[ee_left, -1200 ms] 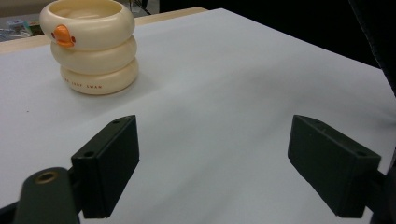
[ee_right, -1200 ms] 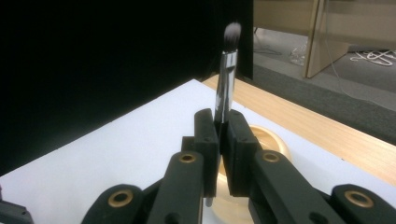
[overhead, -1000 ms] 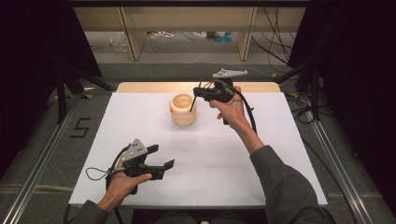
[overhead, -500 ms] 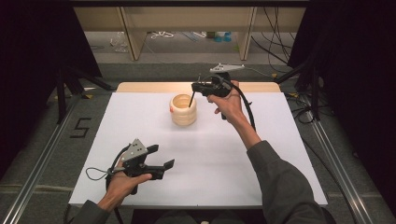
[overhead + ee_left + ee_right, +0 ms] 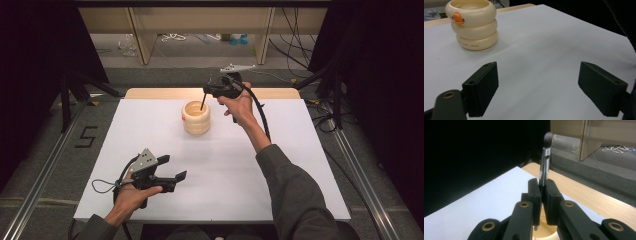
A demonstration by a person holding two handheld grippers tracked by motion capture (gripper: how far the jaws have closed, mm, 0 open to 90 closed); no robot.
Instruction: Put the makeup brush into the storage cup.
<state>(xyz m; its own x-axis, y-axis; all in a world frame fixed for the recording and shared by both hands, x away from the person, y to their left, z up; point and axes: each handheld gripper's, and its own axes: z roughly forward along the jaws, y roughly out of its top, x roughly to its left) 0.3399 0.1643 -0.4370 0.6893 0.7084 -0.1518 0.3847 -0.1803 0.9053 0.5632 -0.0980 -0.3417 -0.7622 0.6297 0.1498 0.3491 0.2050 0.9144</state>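
A cream holder (image 5: 196, 117) made of stacked rings, with an orange duck beak, stands on the white table (image 5: 225, 165) toward the far side. The holder (image 5: 474, 25) sits ahead and to the left in the left gripper view. My right gripper (image 5: 206, 90) hovers just above and behind it, shut on a thin brush (image 5: 202, 104) whose dark handle points down into the holder's mouth. In the right gripper view the jaws (image 5: 541, 185) clamp the brush (image 5: 545, 162) by its silver ferrule, bristles up, with the holder's rim (image 5: 546, 233) below. My left gripper (image 5: 172, 167) rests near the front left, open (image 5: 537, 87) and holding nothing.
A strip of wooden tabletop (image 5: 280, 93) shows beyond the white sheet. Metal rails (image 5: 40, 175) run along both sides. Wooden shelf legs (image 5: 142, 35) and loose cables (image 5: 175, 37) lie on the floor behind. Black curtains hang left and right.
My right gripper has carried the brush a little toward the far edge of the table, above the holder. The left gripper has stayed where it was.
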